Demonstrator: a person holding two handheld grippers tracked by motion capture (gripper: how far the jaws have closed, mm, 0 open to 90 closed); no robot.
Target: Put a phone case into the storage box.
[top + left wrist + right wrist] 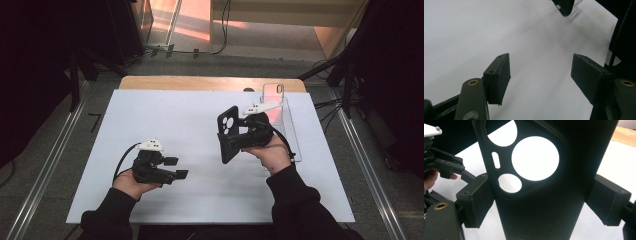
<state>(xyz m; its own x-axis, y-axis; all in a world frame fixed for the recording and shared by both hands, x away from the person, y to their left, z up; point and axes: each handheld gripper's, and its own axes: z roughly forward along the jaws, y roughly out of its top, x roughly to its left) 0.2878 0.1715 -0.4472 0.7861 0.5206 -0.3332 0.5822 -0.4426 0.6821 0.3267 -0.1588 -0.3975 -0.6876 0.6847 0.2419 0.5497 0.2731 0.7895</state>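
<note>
The left tongs [179, 168] lie low in the left hand [131, 183], jaws spread wide with nothing between. The right tongs [231, 136], raised in the right hand [274, 156], are clamped on something.

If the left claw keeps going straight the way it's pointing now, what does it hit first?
Most likely the white table sheet: the open left claw looks along bare sheet sloping away ahead. The black phone case in the right claw sits farther off, slightly to one side; depth is hard to judge.
</note>
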